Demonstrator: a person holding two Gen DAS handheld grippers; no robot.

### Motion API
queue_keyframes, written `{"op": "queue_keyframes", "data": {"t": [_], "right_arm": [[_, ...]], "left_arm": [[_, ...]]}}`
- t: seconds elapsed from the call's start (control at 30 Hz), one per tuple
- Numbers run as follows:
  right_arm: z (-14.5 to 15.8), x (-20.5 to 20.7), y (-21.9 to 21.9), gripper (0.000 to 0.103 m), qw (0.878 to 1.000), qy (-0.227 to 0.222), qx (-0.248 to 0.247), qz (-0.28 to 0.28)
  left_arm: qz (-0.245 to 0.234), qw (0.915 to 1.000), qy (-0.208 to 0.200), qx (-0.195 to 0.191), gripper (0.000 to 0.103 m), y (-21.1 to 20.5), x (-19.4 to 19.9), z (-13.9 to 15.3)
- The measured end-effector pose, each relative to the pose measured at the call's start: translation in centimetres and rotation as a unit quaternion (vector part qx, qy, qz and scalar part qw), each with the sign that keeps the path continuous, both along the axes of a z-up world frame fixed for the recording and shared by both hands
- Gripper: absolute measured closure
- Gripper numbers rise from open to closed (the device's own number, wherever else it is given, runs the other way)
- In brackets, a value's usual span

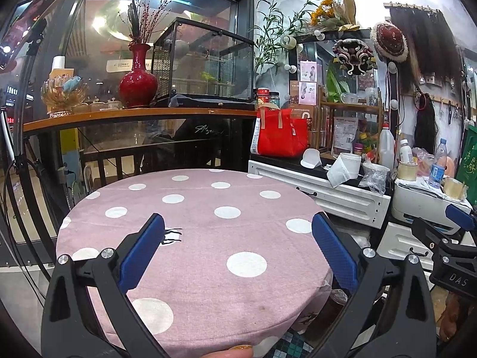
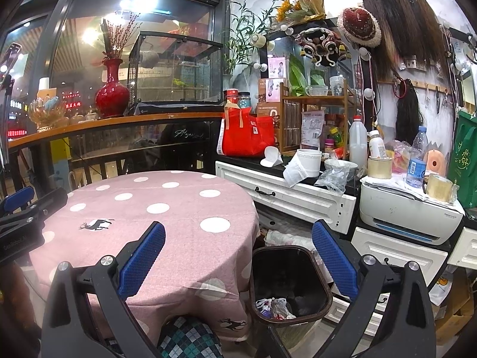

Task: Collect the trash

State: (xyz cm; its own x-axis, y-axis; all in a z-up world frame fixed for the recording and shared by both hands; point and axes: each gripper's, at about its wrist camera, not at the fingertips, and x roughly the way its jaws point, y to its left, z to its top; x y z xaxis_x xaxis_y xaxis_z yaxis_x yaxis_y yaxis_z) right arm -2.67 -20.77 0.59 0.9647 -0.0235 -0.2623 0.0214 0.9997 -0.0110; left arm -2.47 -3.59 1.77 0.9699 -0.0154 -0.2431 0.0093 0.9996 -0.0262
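A round table with a pink polka-dot cloth (image 1: 193, 238) fills the left wrist view; nothing lies on it. My left gripper (image 1: 238, 223) hangs open above the cloth, nothing between its blue pads. In the right wrist view my right gripper (image 2: 238, 231) is also open, over the table's right edge (image 2: 232, 203) and a dark trash bin (image 2: 287, 283) on the floor. Crumpled wrappers (image 2: 275, 307) lie at the bottom of the bin. The right gripper shows at the left wrist view's right edge (image 1: 447, 238); the left gripper shows at the right wrist view's left edge (image 2: 23, 217).
A white cabinet (image 2: 298, 197) to the right carries a red bag (image 2: 247, 137), paper cups (image 2: 307, 161), bottles (image 2: 416, 161) and a printer (image 2: 408, 211). Behind the table stand a wooden counter (image 1: 134, 116), a red vase (image 1: 137, 80) and a glass case (image 1: 205, 62). A plaid-clad knee (image 2: 187, 340) is below the table.
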Motion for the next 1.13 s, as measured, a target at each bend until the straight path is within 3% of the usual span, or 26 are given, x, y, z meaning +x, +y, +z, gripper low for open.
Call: {"op": "queue_keyframes", "data": {"t": [1.13], "right_arm": [[-0.14,-0.18,0.56,0.006,1.000,0.003,0.003,0.003]], "left_arm": [[-0.011,0.9999,0.011,-0.001,0.006,0.46,0.36,-0.33]]}}
